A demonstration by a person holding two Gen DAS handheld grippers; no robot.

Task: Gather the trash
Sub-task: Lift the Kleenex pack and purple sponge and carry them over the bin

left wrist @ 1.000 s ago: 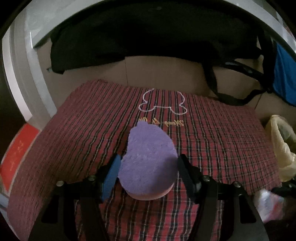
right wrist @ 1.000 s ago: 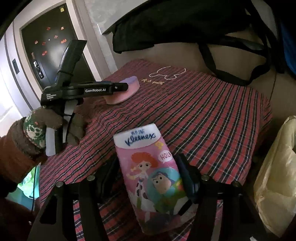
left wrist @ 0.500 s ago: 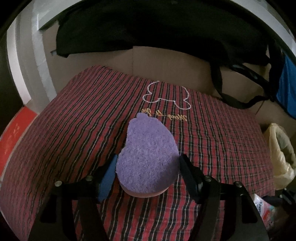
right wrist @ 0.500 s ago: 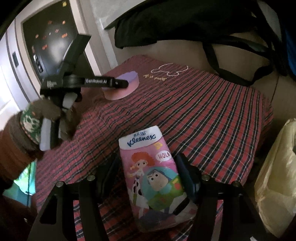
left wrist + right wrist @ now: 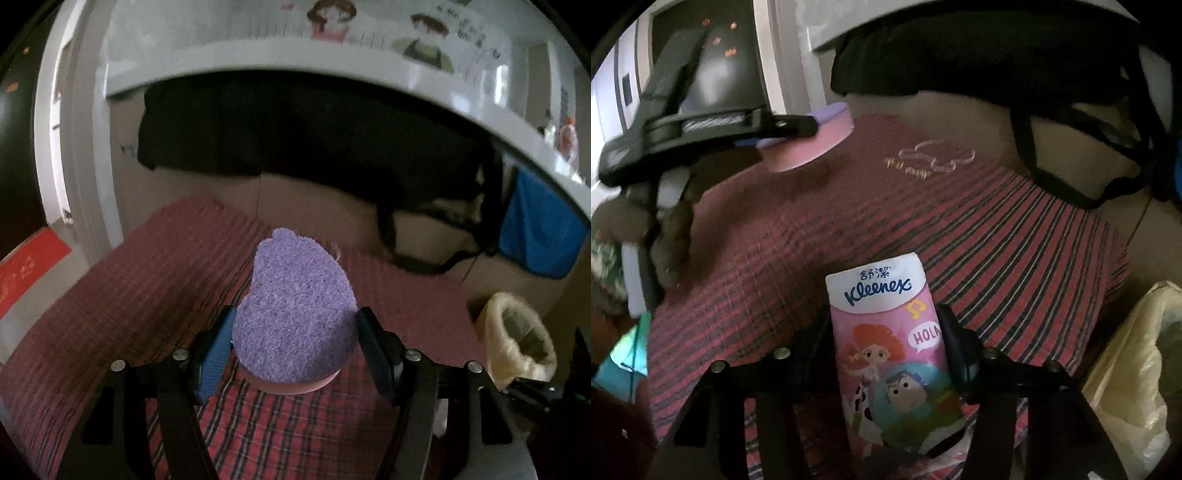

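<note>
Holding sponge [image 5: 293,314] in left gripper [image 5: 294,345] | right gripper [image 5: 886,347] clamped tissue pack [image 5: 892,354], long axis forward | trash bag [image 5: 1137,373] lay right, nearer right gripper

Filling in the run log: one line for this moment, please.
left gripper: shut on purple sponge | right gripper: shut on Kleenex pack | both above plaid cloth | yellow bag at right

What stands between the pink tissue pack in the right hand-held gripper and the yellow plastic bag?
Nothing visible. The pink Kleenex tissue pack sits in the right hand-held gripper above the red plaid cloth; the open yellow plastic bag hangs just beyond the cloth's right edge.
</note>
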